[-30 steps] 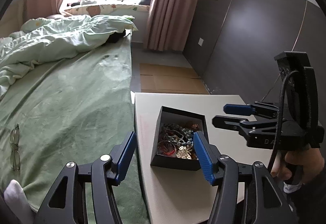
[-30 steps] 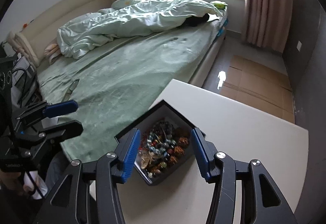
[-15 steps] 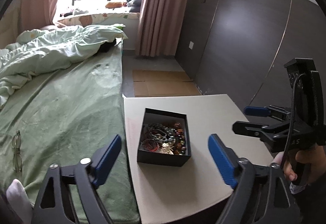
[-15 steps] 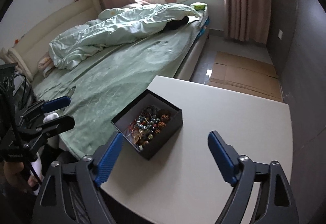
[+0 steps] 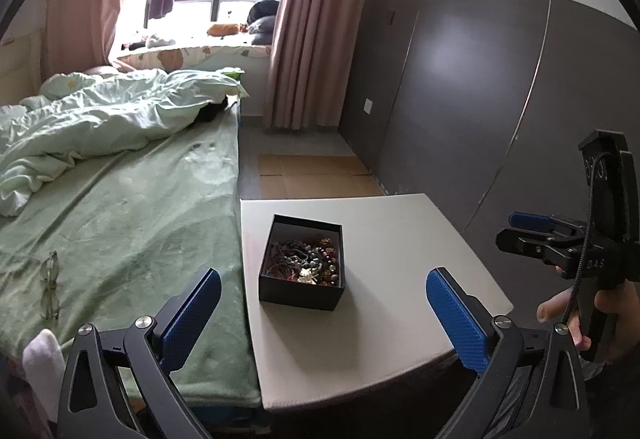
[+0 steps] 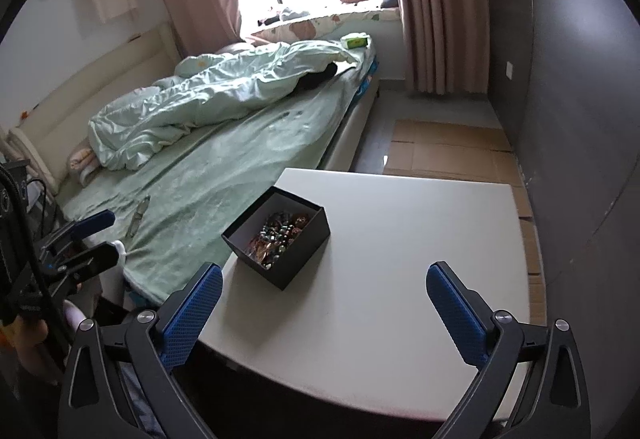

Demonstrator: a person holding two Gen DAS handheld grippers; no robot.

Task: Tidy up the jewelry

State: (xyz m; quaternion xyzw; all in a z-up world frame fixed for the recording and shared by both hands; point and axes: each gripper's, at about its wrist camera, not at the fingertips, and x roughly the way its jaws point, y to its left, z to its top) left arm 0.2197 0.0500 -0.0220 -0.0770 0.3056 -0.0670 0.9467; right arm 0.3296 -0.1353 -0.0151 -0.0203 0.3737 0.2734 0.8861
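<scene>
A: Box near the table edge on the bed side, lid off, beads heaped in a tangle inside. Nothing else on the table.

B: Left gripper short of the box, jaws opening wide, nothing between the pads. Right gripper likewise, opening wide and empty, over the bare table to the right of the box.

A: Looks like a pause between picks, or the close of the job. Hard to say which from here.

B: If another pick: narrow the jaws first. Too wide like this to single out one strand.

A: Agreed. Come down from above, not from the side, to stay clear of the box wall.

B: Pin the box with one gripper at a corner while lifting with the other. Light card by the look of it, likely to slide or tip toward the bed.

A: Pick a loop on top of the heap. Lift slowly, since strands probably snag on each other.

B: Glasses on the bed, well apart from all this. Leave alone.
</scene>
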